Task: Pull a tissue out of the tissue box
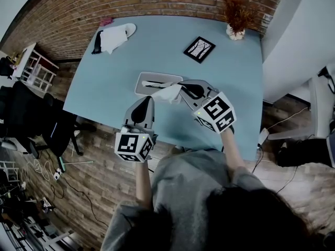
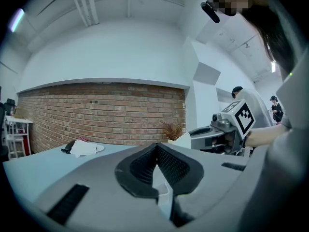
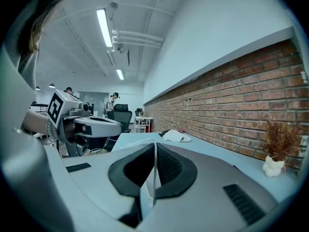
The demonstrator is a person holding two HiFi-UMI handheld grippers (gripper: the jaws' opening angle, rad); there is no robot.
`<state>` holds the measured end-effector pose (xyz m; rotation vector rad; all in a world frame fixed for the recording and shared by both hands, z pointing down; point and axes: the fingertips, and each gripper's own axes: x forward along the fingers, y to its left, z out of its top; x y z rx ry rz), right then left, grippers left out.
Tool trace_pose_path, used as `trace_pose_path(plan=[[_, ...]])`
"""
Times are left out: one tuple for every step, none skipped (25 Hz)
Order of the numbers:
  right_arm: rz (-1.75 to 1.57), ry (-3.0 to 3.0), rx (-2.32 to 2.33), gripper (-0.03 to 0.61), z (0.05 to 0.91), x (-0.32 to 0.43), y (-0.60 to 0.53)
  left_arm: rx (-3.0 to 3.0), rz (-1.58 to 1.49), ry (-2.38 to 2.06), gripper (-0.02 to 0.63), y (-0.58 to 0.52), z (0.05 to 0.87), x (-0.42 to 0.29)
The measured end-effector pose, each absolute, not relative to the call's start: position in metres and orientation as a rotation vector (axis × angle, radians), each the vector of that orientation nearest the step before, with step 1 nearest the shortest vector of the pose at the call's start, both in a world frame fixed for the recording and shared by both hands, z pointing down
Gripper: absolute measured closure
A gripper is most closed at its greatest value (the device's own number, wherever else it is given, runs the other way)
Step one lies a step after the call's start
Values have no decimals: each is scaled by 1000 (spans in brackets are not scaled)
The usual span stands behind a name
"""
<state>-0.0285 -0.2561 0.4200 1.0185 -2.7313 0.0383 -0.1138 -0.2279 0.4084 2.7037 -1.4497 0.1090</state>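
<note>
Pinching tissue (image 1: 169, 93) in right claw (image 1: 182, 89)

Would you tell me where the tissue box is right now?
Head view: the tissue box sits on the blue table near its front edge, just beyond the left gripper, the right gripper at its right end.

At the bottom of the head view the person wears a grey short-sleeved top (image 1: 193, 177) and has dark hair (image 1: 246, 218). The left gripper (image 1: 147, 98) and right gripper (image 1: 181, 83) are smooth grey shells with black ribbed pads (image 2: 169, 166). Each ends in a white cube (image 1: 133, 145) printed with black square markers.
</note>
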Motion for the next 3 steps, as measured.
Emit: trace_pose_path(plan=[[39, -2732, 1019, 578, 420, -28, -256, 2704, 111, -1450, 611, -228, 409, -113], [39, -2732, 1020, 578, 420, -27, -256, 2704, 113, -1450, 611, -228, 409, -112], [39, -2732, 1021, 578, 420, -26, -256, 2704, 114, -1450, 611, -228, 409, -111]])
